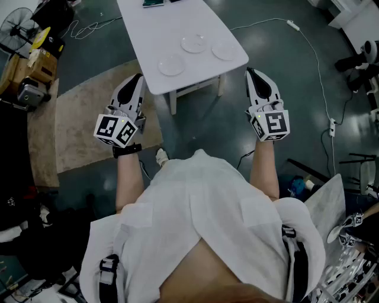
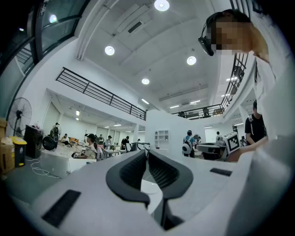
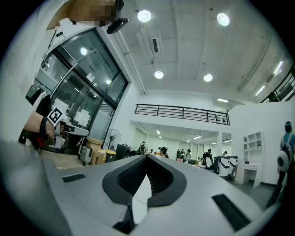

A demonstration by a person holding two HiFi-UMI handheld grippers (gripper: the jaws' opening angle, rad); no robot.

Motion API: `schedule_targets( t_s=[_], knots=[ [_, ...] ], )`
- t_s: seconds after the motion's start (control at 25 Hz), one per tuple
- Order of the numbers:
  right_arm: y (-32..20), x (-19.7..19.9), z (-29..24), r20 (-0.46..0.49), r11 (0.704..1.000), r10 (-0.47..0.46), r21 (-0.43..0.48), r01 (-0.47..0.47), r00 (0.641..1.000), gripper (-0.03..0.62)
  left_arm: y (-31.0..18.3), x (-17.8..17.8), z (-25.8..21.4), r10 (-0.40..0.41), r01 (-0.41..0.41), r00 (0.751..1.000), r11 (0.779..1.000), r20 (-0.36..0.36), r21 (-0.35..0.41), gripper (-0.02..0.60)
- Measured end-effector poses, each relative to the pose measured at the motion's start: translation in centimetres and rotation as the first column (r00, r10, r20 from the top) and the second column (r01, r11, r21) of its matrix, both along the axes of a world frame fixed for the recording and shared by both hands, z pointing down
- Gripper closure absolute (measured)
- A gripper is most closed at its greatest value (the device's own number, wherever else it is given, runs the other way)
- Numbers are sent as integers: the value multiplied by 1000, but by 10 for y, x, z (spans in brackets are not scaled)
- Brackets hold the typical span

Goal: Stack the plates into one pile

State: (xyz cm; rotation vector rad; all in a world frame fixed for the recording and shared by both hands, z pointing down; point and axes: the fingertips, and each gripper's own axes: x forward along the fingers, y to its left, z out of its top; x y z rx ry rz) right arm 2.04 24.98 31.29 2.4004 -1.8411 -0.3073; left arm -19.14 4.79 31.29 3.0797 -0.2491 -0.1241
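Observation:
Three small white plates lie apart on the white table (image 1: 155, 23) in the head view: a near one (image 1: 172, 64), a middle one (image 1: 194, 43) and a right one (image 1: 224, 50). My left gripper (image 1: 140, 77) hovers level just off the table's near left corner, jaws shut and empty. On the other side, my right gripper (image 1: 249, 71) sits off the near right corner, also shut with nothing in it. In the left gripper view the jaws (image 2: 146, 153) meet tip to tip. The right gripper view shows its jaws (image 3: 146, 157) closed the same way.
A tan rug (image 1: 89, 118) lies on the dark floor left of the table. A fan (image 1: 15, 23) and cardboard boxes (image 1: 26, 65) stand at far left. A white cable (image 1: 320, 65) runs across the floor on the right. A dark item (image 1: 154, 3) lies at the table's far end.

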Motion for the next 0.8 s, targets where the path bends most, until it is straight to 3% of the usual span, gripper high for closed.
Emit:
schedule_targets(
  t_s=[0.8],
  knots=[
    [6, 0, -1, 6, 1000, 7, -1, -7, 1000, 568, 5, 1, -2, 10, -10, 1000, 1000, -3, 3, 555]
  ],
)
